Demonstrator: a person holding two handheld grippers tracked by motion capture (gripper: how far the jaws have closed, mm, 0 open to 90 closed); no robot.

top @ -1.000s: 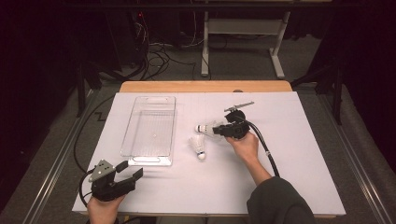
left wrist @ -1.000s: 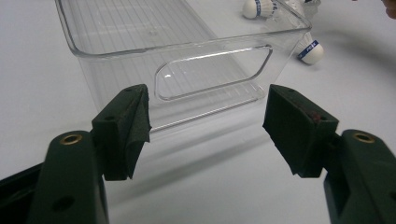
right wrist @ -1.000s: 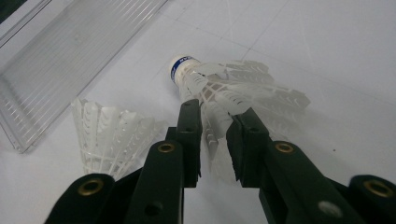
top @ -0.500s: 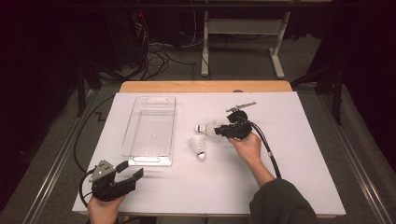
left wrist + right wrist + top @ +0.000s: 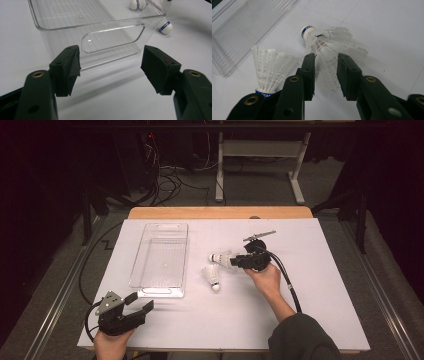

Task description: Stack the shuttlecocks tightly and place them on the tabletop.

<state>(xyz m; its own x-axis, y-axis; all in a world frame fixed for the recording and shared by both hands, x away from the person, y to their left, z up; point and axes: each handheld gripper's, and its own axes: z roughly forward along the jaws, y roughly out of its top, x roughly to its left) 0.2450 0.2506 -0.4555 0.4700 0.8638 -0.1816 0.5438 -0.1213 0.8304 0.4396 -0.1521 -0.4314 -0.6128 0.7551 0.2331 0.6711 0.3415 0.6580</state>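
Two white feather shuttlecocks lie on the white table, right of a clear plastic bin (image 5: 141,251). My right gripper (image 5: 236,261) is shut on the feather skirt of the farther shuttlecock (image 5: 221,257), whose blue-banded cork points left. In the right gripper view the jaws (image 5: 325,72) pinch those feathers of that shuttlecock (image 5: 322,42). The nearer shuttlecock (image 5: 212,277) (image 5: 270,67) lies free beside the right gripper's left jaw. My left gripper (image 5: 139,308) (image 5: 111,65) rests open at the table's front left, facing the bin's end wall (image 5: 112,40).
The bin holds nothing. The right gripper's cable (image 5: 287,282) trails toward the front right. Beyond the wooden far edge (image 5: 220,212) of the table are cables and a desk frame on the floor.
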